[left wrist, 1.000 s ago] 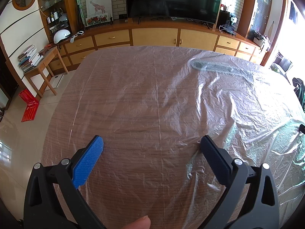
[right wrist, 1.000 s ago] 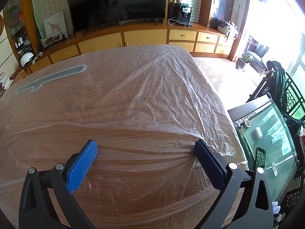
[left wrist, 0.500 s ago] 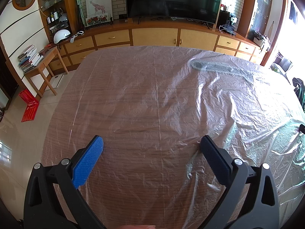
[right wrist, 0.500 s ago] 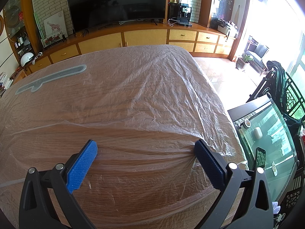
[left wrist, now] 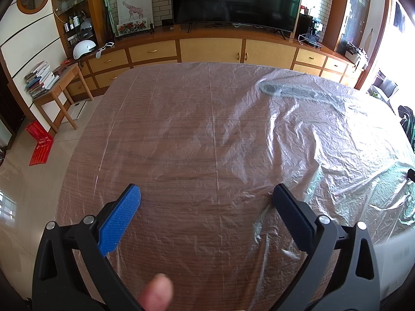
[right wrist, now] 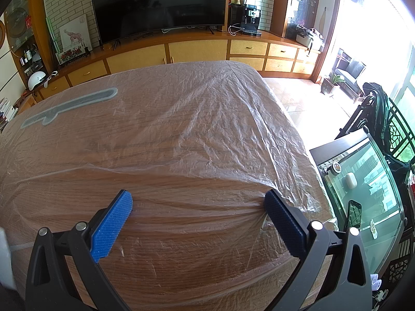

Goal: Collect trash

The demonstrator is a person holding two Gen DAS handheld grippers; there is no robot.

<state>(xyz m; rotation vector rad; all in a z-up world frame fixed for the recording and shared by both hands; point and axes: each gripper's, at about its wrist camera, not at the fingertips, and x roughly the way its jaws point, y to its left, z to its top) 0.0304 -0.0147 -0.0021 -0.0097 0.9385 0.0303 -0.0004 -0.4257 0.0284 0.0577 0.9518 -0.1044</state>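
Over the wooden table (left wrist: 181, 155) we hold both tools low, and the only candidate for trash we can find is the clear plastic sheet (left wrist: 298, 134) draped across the whole top. No loose scraps show in either view. The left gripper (left wrist: 206, 197) has its fingers spread wide with nothing between them; the sheet lies flat under and ahead of it. The right gripper (right wrist: 198, 202) is equally wide and empty. In the right wrist view the sheet (right wrist: 220, 119) bunches into pulled creases that converge at the right-hand fingertip (right wrist: 271, 202), near the table's right edge, where the film hangs over. Those creases run crosswise, from fingertip to fingertip. We judge the right tool nearer a graspable fold. A grey flat shape (right wrist: 70, 106) lies under the film, far off to the left.
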